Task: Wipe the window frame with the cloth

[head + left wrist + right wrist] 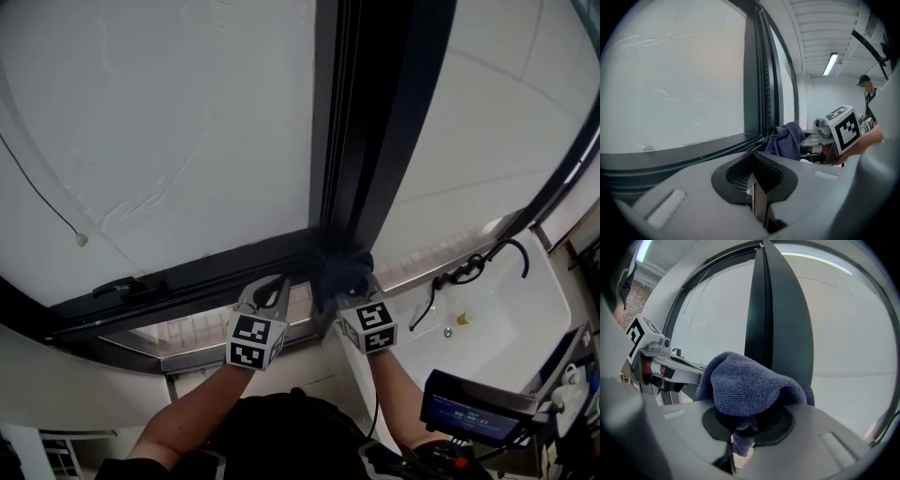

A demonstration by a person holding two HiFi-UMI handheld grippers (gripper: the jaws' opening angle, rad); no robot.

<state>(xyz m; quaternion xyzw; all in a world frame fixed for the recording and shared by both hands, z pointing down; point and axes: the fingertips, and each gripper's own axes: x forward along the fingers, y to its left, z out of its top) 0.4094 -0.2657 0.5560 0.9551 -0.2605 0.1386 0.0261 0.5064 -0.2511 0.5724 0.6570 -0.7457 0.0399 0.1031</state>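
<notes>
Right gripper (740, 430): clenched on the cloth (745, 385). One fold is pinched between the jaws and the rest bunches over their tips, so soft pile rather than hard plastic meets the surface.
Cloth position: pushed into the corner where the dark upright (366, 141) of the window frame meets the bottom rail (187, 281) (blue-grey towelling; wet or dry, can't tell).
Left gripper (757, 190): jaws pressed together on nothing, held just beside the right one over the bottom rail. Probably parked there to keep out of the wipe's path.
Glass pane (159, 122): not touched by either gripper; the work is on the frame only.
Stage (my reading): wiping at the foot of the upright, with the rail and the upright's height probably yet to do.
Risk: if the wad slips back, bare jaw tips could scrape the frame.
</notes>
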